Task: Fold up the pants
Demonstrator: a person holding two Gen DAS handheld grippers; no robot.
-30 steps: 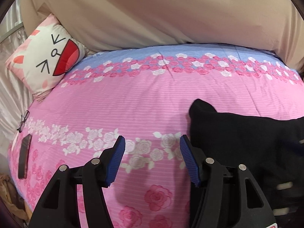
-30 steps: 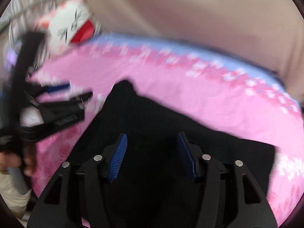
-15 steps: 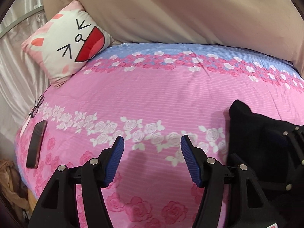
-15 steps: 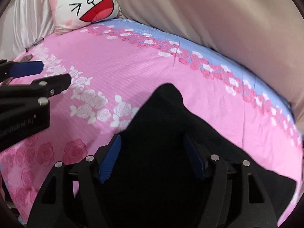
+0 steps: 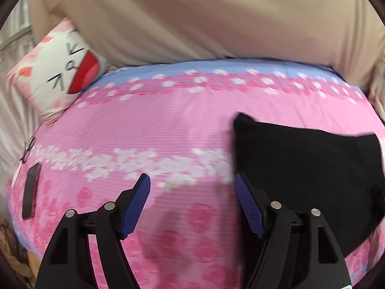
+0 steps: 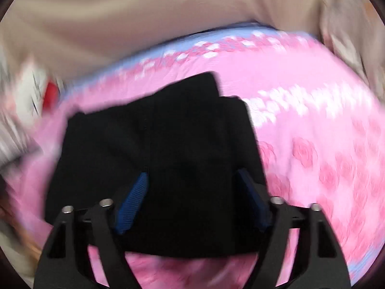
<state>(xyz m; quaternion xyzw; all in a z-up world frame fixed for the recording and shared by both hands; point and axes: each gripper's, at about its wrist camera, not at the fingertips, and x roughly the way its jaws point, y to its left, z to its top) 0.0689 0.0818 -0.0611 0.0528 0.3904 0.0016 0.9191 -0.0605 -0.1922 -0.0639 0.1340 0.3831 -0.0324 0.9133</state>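
Observation:
The black pants (image 5: 305, 168) lie folded into a compact bundle on the pink flowered bed (image 5: 149, 130). In the left wrist view they are at the right, just beyond my right finger. My left gripper (image 5: 192, 180) is open and empty above the bedcover, left of the pants. In the right wrist view the pants (image 6: 163, 149) fill the middle, with layered folds showing. My right gripper (image 6: 191, 175) is open, hovering over the near part of the bundle; the view is blurred.
A cat-face pillow (image 5: 60, 77) leans at the bed's far left corner. Glasses (image 5: 27, 150) and a dark phone (image 5: 31, 190) lie near the left edge. A beige curtain (image 5: 192, 16) hangs behind the bed.
Both grippers swung; the left view turned back toward the pants, and the right gripper moved around so the bundle now sits centred under it. The right gripper left the left wrist view.

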